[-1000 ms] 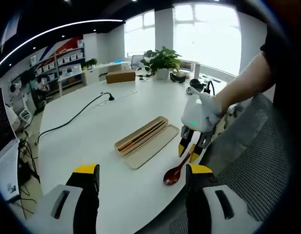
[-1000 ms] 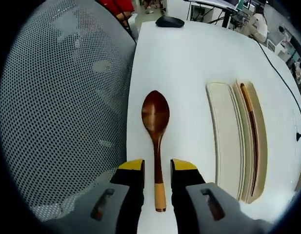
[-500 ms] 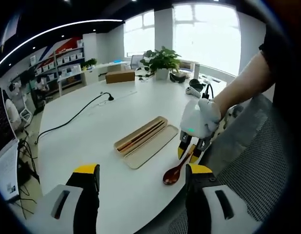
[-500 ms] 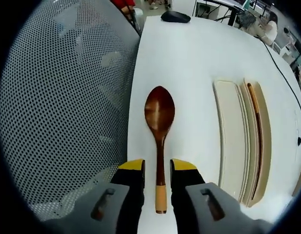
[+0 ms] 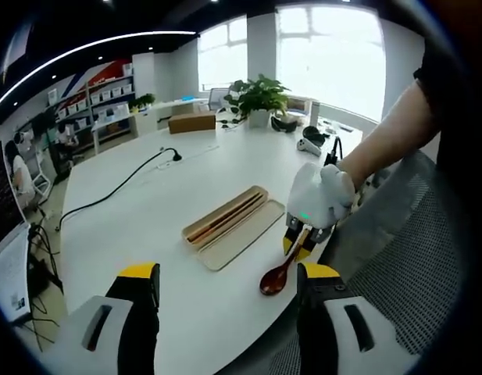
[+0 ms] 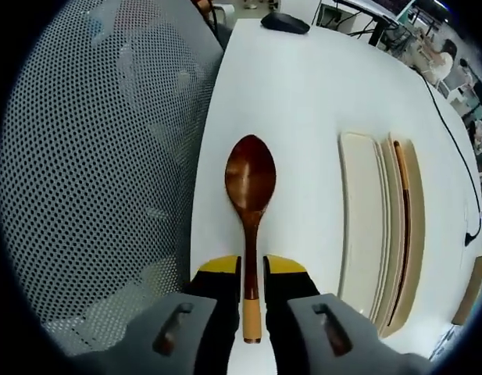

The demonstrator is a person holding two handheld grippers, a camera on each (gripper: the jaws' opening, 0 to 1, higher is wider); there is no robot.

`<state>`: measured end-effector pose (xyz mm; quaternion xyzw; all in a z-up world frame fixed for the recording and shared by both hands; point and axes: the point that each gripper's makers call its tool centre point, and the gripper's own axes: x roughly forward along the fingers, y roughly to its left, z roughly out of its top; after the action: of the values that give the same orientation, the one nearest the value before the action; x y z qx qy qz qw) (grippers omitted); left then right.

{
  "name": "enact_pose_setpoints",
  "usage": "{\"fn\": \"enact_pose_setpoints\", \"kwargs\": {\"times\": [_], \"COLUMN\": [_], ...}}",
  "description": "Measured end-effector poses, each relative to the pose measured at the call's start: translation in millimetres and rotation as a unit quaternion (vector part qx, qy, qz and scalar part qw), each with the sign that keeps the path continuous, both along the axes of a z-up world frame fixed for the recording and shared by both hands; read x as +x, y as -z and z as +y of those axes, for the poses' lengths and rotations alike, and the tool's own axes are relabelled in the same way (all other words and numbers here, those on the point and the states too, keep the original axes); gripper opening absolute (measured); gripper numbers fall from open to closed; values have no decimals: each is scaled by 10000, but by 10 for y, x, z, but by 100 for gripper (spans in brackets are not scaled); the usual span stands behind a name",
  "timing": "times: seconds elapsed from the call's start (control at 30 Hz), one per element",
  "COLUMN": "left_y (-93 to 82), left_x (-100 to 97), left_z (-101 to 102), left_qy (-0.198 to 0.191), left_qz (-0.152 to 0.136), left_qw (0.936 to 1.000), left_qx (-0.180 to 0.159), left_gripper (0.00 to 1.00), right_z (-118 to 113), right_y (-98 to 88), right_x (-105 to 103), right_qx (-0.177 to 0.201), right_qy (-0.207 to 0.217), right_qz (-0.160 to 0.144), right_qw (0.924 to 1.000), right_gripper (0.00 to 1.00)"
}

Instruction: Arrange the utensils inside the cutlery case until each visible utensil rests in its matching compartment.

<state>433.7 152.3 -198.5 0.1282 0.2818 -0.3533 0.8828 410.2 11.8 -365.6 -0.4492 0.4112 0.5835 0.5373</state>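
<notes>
A dark reddish-brown wooden spoon with a pale tan handle end lies flat at centre frame in the right gripper view, bowl pointing toward the top. To its right sits the open beige cutlery case, long and narrow, with dark chopsticks lying in its right half.

Dark red-brown spoon, tan handle end; beige cutlery case; white table

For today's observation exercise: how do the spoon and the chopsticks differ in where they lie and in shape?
The spoon lies on the bare table, outside the case; the chopsticks lie inside it. The spoon's handle sits between the right tool's jaws; nothing touches the chopsticks. The spoon ends in a broad oval bowl; the chopsticks are thin and straight. Both look dark reddish-brown.
</notes>
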Motion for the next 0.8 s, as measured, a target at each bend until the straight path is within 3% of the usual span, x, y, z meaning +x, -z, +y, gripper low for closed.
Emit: {"fn": "enact_pose_setpoints", "kwargs": {"times": [0.33,0.67,0.8], "left_y": [3,-3,-2], "left_x": [-5,-16,-22], "left_z": [-5,-20,-27], "left_qy": [22,67,91], "left_qz": [-20,-29,-23], "left_qw": [10000,10000,10000], "left_qx": [36,31,28], "left_gripper": [74,73,73], "right_z": [17,14,5], "right_y": [8,8,2], "right_x": [-7,8,13], "right_qx": [-261,-336,-189], "right_qy": [-189,-171,-116], "right_qz": [-130,-18,17], "right_qw": [9994,9993,9998], "right_gripper": [9,9,9]}}
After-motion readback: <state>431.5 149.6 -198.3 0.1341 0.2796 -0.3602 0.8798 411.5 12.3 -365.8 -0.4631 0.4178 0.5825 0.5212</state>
